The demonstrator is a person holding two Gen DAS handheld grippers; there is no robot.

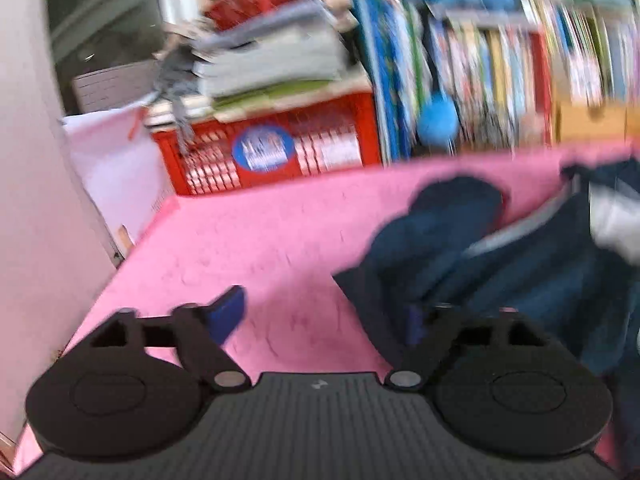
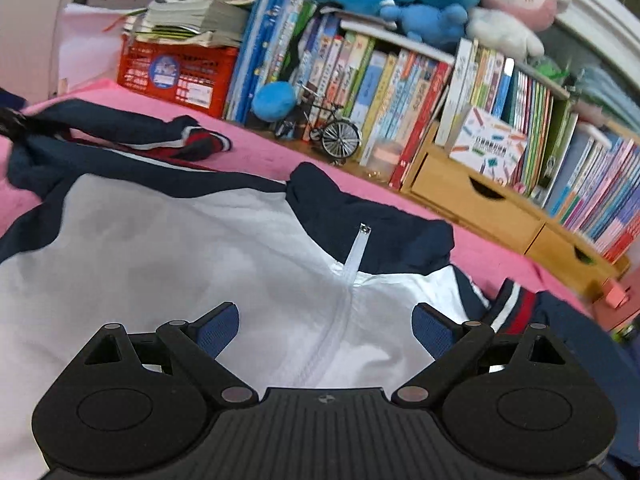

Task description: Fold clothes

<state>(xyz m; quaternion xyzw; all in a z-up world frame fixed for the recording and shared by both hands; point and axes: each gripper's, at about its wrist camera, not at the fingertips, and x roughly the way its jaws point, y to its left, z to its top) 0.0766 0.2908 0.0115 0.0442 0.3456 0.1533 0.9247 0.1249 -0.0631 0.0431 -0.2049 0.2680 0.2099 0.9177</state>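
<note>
Jacket [image 2: 180, 248], smooth white with navy collar, lies on fuzzy pink blanket [image 1: 260, 240].

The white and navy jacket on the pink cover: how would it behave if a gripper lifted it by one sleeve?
The jacket looks thin and already wrinkles, so it would probably hang limp. Its smooth fabric may slip. The zipper likely adds little stiffness.
</note>
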